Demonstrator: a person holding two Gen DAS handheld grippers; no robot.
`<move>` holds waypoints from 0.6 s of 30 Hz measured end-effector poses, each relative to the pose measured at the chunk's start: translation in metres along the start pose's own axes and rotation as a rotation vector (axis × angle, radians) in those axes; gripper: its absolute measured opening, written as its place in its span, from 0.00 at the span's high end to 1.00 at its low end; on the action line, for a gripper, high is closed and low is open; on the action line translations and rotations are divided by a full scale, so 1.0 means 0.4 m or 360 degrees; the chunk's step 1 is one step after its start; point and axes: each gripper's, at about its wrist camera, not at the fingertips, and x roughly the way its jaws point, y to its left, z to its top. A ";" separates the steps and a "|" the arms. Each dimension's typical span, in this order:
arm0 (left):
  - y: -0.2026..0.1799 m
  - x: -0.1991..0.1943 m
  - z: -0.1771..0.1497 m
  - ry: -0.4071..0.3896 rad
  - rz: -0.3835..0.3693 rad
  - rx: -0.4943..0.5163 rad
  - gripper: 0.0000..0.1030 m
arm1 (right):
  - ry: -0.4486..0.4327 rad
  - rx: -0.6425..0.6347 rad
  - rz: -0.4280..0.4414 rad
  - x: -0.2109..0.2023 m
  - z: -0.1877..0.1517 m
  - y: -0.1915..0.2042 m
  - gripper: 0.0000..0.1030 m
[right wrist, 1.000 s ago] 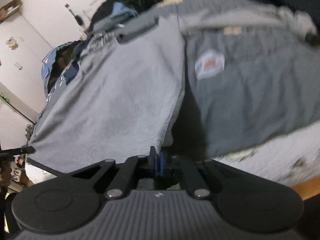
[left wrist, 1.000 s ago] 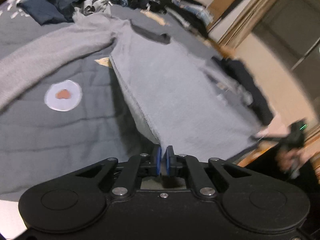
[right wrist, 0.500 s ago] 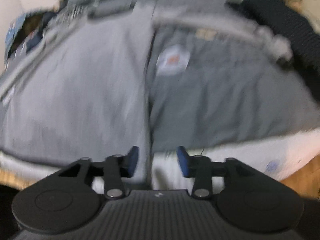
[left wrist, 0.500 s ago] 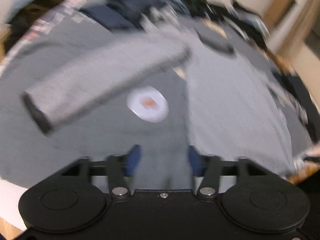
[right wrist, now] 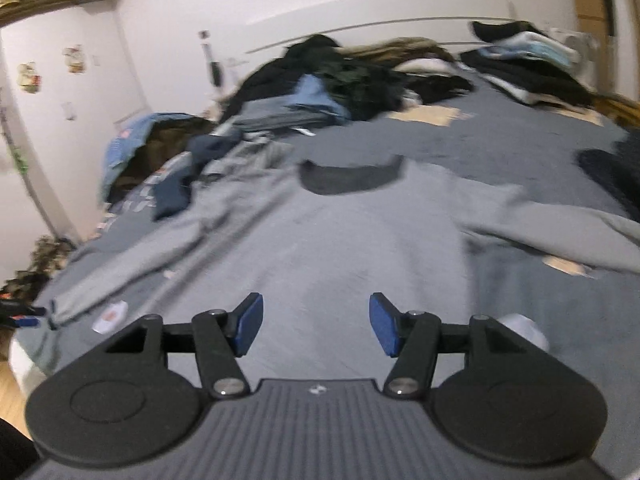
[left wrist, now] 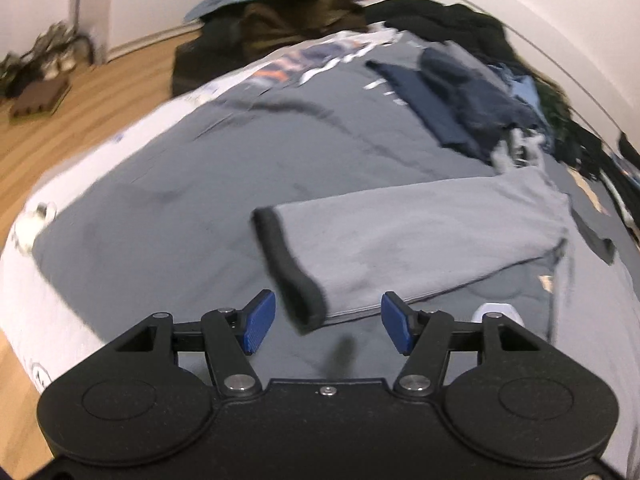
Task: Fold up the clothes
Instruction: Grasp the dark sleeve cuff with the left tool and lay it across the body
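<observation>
Both my left gripper (left wrist: pixel 328 322) and right gripper (right wrist: pixel 316 324) gape empty over the grey sweatshirt (right wrist: pixel 360 248), its dark sleeve cuff (left wrist: pixel 288 272) just ahead between the left fingers; sleeve fold looks next, needing a cuff pinch.

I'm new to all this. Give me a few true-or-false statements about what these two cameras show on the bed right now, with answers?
1. The left gripper is clamped on cloth. False: its fingers stand apart, holding nothing.
2. The light grey sweater sleeve ends in a dark cuff. True.
3. The right gripper is open. True.
4. The light grey sweater hangs in the air. False: it lies on the dark grey bedspread.
</observation>
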 end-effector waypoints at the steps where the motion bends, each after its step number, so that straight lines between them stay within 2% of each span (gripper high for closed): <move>1: 0.010 0.008 -0.005 0.0011 -0.0010 -0.0030 0.44 | 0.0000 -0.0009 0.0025 0.017 0.008 0.015 0.44; 6: 0.058 0.041 -0.021 0.0028 -0.0081 -0.0197 0.46 | 0.0033 -0.0065 0.0159 0.094 0.037 0.071 0.44; 8: 0.075 0.053 -0.020 0.0014 -0.0129 -0.0291 0.52 | 0.0044 -0.0077 0.0200 0.113 0.040 0.088 0.44; 9: 0.081 0.060 -0.019 0.0013 -0.0145 -0.0328 0.56 | 0.0050 -0.0076 0.0209 0.121 0.040 0.094 0.44; 11: 0.080 0.075 -0.016 0.0025 -0.0140 -0.0346 0.79 | 0.0057 -0.0071 0.0232 0.131 0.038 0.101 0.44; 12: 0.077 0.082 -0.014 0.0030 -0.0124 -0.0349 0.85 | 0.0059 -0.0066 0.0246 0.133 0.036 0.101 0.44; 15: 0.066 0.072 0.004 -0.0015 -0.0127 -0.0356 0.95 | 0.0053 -0.0033 0.0252 0.135 0.033 0.093 0.44; 18: 0.033 0.030 0.039 -0.0097 -0.0146 -0.0279 0.97 | 0.0051 -0.0004 0.0238 0.133 0.029 0.069 0.44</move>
